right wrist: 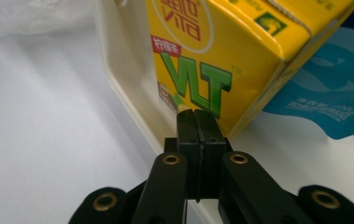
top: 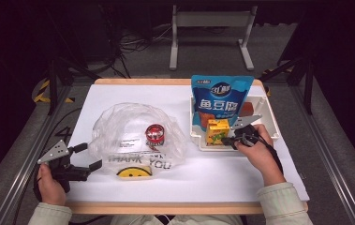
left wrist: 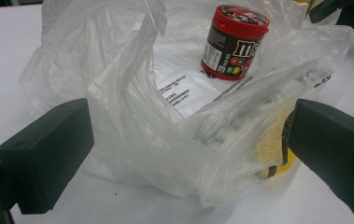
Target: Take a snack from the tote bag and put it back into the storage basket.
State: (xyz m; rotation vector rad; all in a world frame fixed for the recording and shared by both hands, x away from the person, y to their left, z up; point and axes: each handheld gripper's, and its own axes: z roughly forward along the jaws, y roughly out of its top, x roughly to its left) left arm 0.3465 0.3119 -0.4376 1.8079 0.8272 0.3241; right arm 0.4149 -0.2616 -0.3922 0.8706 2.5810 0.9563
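Note:
A clear plastic bag (top: 133, 126) with a yellow smiley print lies crumpled on the left half of the white table cover. Inside it stands a red-lidded candy jar (top: 155, 133) (left wrist: 233, 42). My left gripper (top: 90, 155) (left wrist: 188, 154) is open at the bag's near left edge. Its jaws stand wide on either side of the bag's (left wrist: 165, 140) rumpled film, without pressing it. My right gripper (top: 226, 139) (right wrist: 196, 116) is shut with nothing in it. Its tip is right at the lower face of a yellow drink carton (top: 216, 131) (right wrist: 212, 46) standing in a white tray (top: 269, 117) (right wrist: 128, 93).
A blue snack pouch (top: 221, 98) (right wrist: 333, 93) stands upright in the tray behind the carton, with an orange-brown item (top: 247, 108) beside it. The table's wooden front edge (top: 166, 207) runs just in front of the person's sleeves. Metal rails flank the table.

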